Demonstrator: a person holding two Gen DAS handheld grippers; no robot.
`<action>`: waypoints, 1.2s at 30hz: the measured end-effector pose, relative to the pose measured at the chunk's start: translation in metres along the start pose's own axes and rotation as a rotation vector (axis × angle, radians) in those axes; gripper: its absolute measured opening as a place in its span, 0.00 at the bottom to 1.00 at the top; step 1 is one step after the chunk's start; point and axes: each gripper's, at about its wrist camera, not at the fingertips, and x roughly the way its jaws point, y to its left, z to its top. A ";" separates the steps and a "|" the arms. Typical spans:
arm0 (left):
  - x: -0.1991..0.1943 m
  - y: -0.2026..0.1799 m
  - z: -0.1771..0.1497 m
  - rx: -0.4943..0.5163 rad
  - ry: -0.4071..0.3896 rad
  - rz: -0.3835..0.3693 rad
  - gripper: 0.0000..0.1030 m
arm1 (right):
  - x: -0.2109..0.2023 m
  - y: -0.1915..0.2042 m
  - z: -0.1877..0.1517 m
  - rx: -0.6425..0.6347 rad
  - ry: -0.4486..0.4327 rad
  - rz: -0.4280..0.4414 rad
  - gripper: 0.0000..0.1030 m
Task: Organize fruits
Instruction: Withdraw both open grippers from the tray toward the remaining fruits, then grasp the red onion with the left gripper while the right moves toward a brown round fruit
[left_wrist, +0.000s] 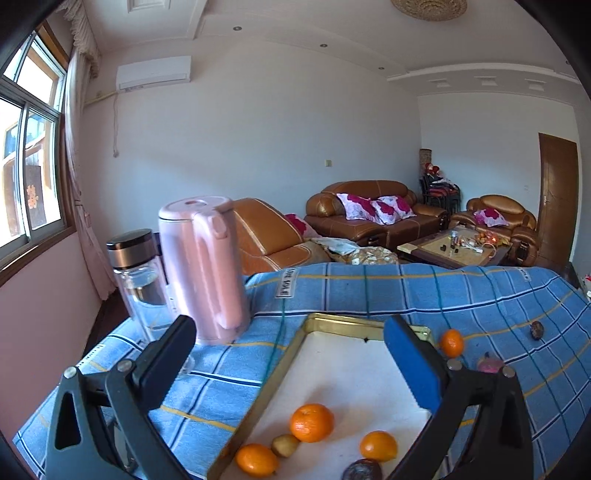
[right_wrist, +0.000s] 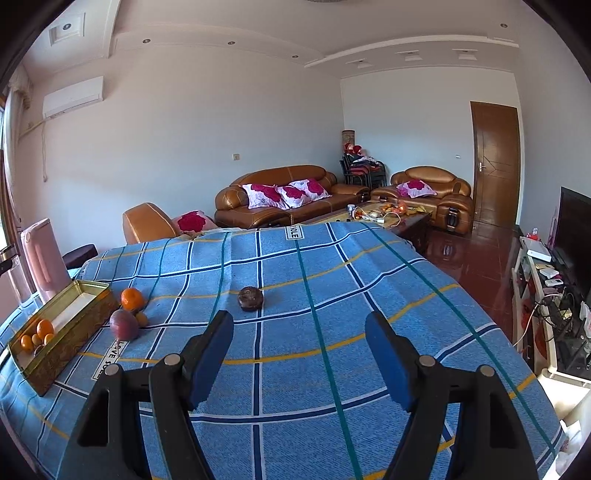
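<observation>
So the desk (right_wrist: 332, 295) has a blue plaid cloth. The gold tray (left_wrist: 258, 402) holds three oranges (left_wrist: 312, 422) plus a small yellowish fruit, maybe a potato, hard to tell. Both the left gripper (left_wrist: 288, 354) and the right gripper (right_wrist: 299, 350) have jaws spread wide, nothing between them. A dark round fruit (right_wrist: 250, 298) sits loose ahead of the right one.

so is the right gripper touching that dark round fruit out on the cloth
Apart. The right wrist view shows the right gripper open and empty, with a strip of blue cloth between its fingertips and the dark fruit.
</observation>
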 end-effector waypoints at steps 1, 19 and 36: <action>0.000 -0.011 -0.001 0.005 0.007 -0.038 1.00 | -0.001 -0.002 0.000 0.005 -0.001 0.000 0.73; 0.057 -0.264 -0.041 0.266 0.279 -0.350 1.00 | 0.013 -0.023 -0.018 0.025 0.070 -0.004 0.73; 0.061 -0.261 -0.051 0.275 0.245 -0.333 1.00 | 0.037 0.000 -0.023 -0.005 0.123 0.011 0.73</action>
